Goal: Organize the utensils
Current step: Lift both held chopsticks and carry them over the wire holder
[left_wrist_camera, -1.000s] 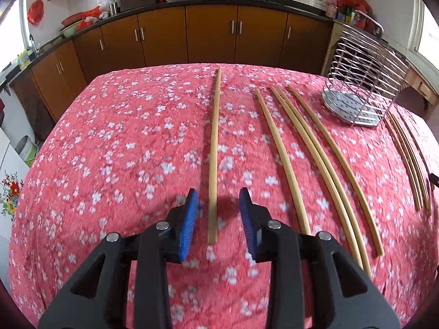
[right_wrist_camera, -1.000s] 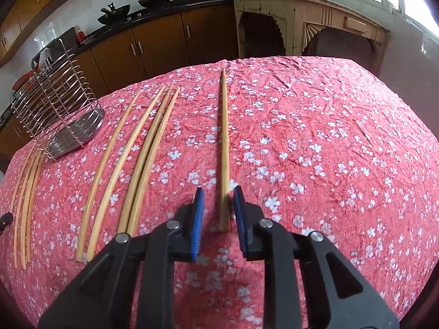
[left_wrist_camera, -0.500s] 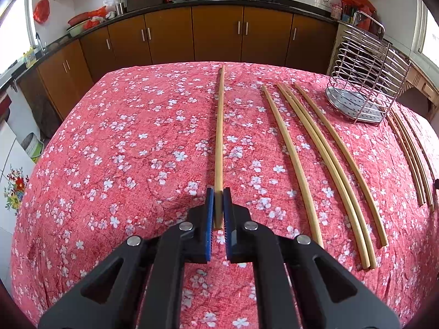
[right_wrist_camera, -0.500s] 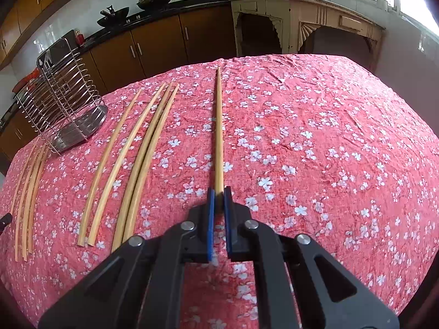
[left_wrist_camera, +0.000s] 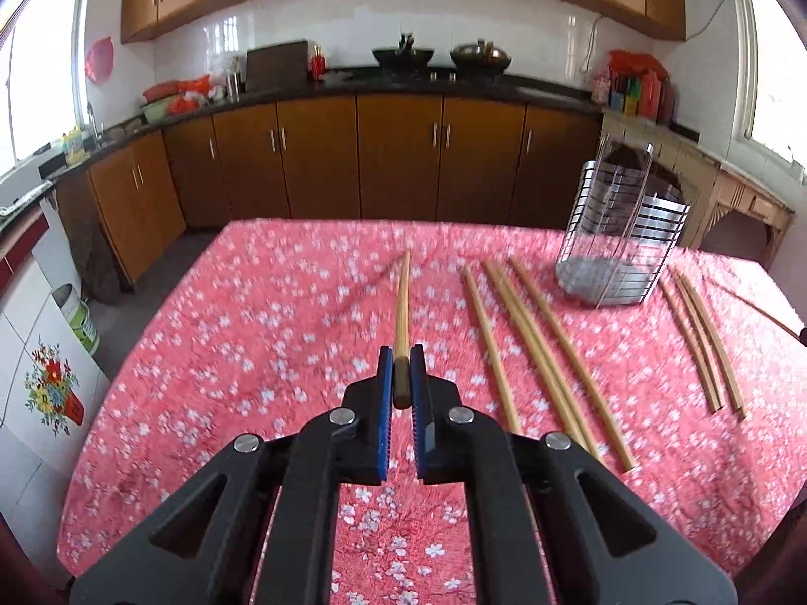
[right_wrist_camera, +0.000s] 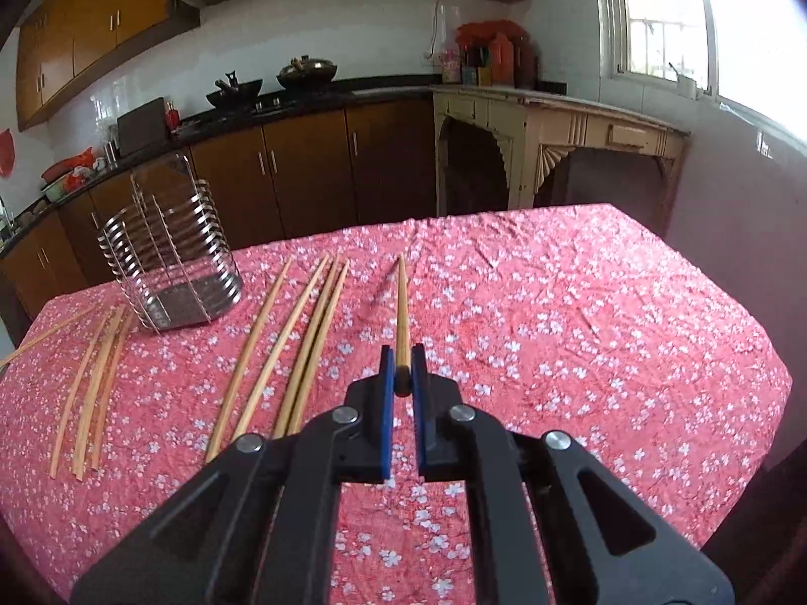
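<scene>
We had each gripper clamped on its own chopstick. The left gripper (left_wrist_camera: 402, 375) pinched the near end of a chopstick (left_wrist_camera: 402, 302) between its blue pads; half a second earlier that stick lay flat on the table, and now it was lifted clear, its shadow cast on the red floral tablecloth (left_wrist_camera: 252, 333). Likewise the right gripper (right_wrist_camera: 402, 368) gripped its chopstick (right_wrist_camera: 401, 302), raised off the cloth where it had rested before. Both cameras had tilted up, showing the upper cabinets. Farther on, four loose chopsticks (left_wrist_camera: 534, 353) lay unmoved at mid-table, and the wire utensil holder (left_wrist_camera: 620, 247) stood upright near the far edge.
</scene>
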